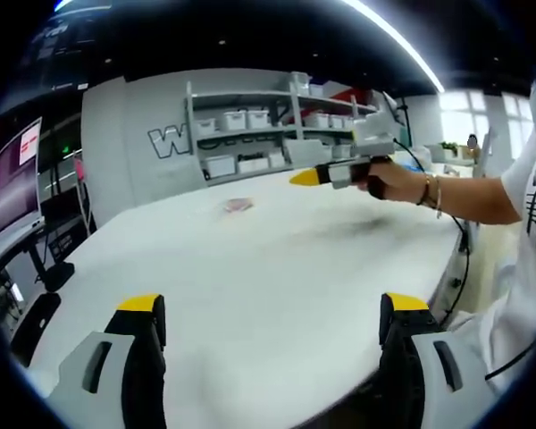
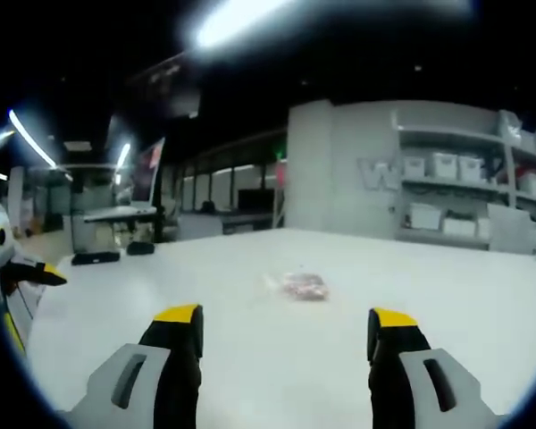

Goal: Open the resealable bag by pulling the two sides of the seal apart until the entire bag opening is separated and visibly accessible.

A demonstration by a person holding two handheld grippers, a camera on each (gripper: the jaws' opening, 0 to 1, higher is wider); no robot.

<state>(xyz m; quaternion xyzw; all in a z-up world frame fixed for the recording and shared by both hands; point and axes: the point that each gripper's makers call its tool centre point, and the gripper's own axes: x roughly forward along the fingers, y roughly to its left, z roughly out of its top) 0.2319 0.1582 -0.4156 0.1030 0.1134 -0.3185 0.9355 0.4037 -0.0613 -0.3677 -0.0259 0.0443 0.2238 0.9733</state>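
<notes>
I hold the left gripper (image 1: pixel 272 326) low over the near edge of the white table (image 1: pixel 250 268), its jaws spread wide with nothing between them, and the bag (image 1: pixel 238 206) lies flat far off, well apart from both tools. In the right gripper view my right gripper (image 2: pixel 286 340) also has its jaws spread and empty, with the bag (image 2: pixel 302 286) on the table (image 2: pixel 411 295) ahead, a little right of centre. In the left gripper view a hand (image 1: pixel 389 183) holds the right gripper (image 1: pixel 305 178) above the table's far right part, shelves (image 1: pixel 277 125) behind it.
</notes>
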